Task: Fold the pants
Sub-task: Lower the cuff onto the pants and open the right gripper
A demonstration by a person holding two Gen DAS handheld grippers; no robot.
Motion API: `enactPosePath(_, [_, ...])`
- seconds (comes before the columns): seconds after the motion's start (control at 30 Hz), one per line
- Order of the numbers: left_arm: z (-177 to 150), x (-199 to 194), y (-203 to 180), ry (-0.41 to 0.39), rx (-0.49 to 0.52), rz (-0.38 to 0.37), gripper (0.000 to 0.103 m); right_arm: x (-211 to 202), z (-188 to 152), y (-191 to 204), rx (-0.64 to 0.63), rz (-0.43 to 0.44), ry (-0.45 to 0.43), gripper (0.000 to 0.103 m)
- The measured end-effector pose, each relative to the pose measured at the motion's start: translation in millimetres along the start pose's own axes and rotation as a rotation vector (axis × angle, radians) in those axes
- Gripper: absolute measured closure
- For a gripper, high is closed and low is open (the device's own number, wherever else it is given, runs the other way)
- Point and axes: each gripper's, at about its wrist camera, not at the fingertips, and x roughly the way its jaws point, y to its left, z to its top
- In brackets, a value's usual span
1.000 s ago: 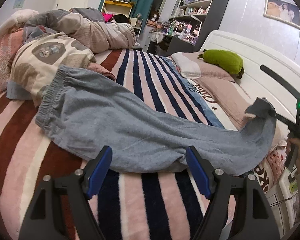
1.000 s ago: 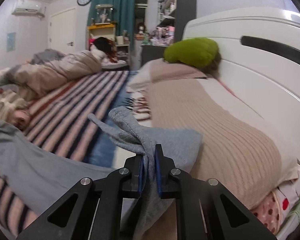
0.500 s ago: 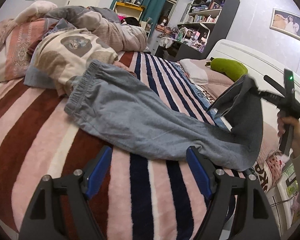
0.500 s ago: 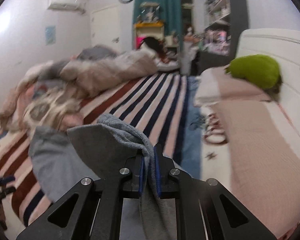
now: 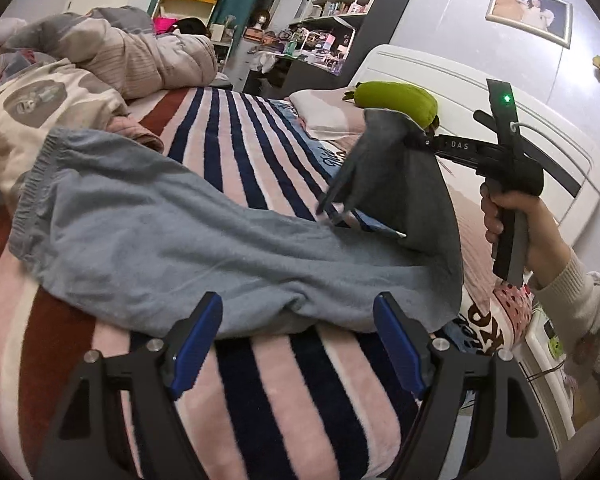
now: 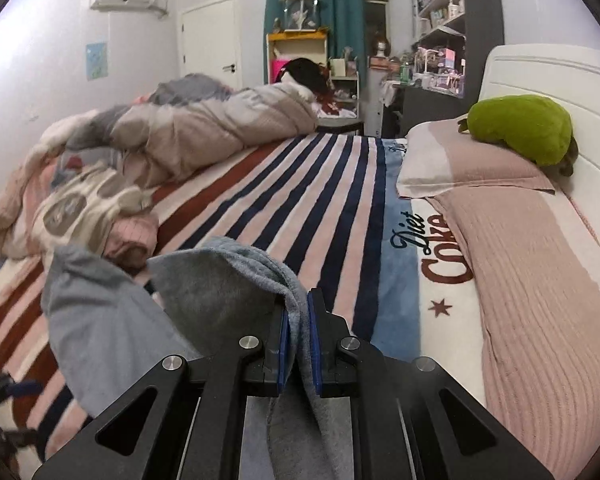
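Dim, bluish indoor light, perhaps from overhead; strong fisheye bending and dark corners; left edges slightly motion-blurred.

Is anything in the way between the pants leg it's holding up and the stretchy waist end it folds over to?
Nothing visible. The right gripper is shut on the hem of the blue pants, lifted above the striped blanket. Only the pants' own fabric lies between there and the waistband. The rumpled quilt sits behind it.

Both grippers are matte black frames with blue finger pads (image 5: 198, 340) and round silver screws. The right gripper (image 6: 299, 344) bears white "DAS" lettering and 1 green light; the right hand (image 5: 518, 226) has bare skin and a cream knit sleeve.
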Motion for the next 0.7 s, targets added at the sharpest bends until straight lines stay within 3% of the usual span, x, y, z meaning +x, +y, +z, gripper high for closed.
enactPosePath(0.17, [-0.1,5.7,7.4,0.027,-0.038,0.011,0.029,-3.8,-39.8,19.6,-0.047,0.119,0.058,0.099])
enactPosePath(0.37, [3.0,13.4,-1.2,0.053,-0.048,-0.001,0.029,12.0,-133.9,59.2,-0.189,0.240,0.282,0.098])
enactPosePath(0.5, [8.6,20.9,-11.1,0.064,-0.038,-0.022,0.029,9.6,-154.1,56.7,-0.226,0.253,0.267,0.095])
enactPosePath(0.6, [17.4,35.2,-21.5,0.079,-0.024,-0.048,0.029,5.2,-151.4,48.1,-0.206,0.308,0.282,0.081])
enactPosePath(0.7, [31.1,61.5,-31.4,0.109,-0.010,-0.072,0.029,-10.5,-146.7,40.8,-0.174,0.336,0.231,0.069])
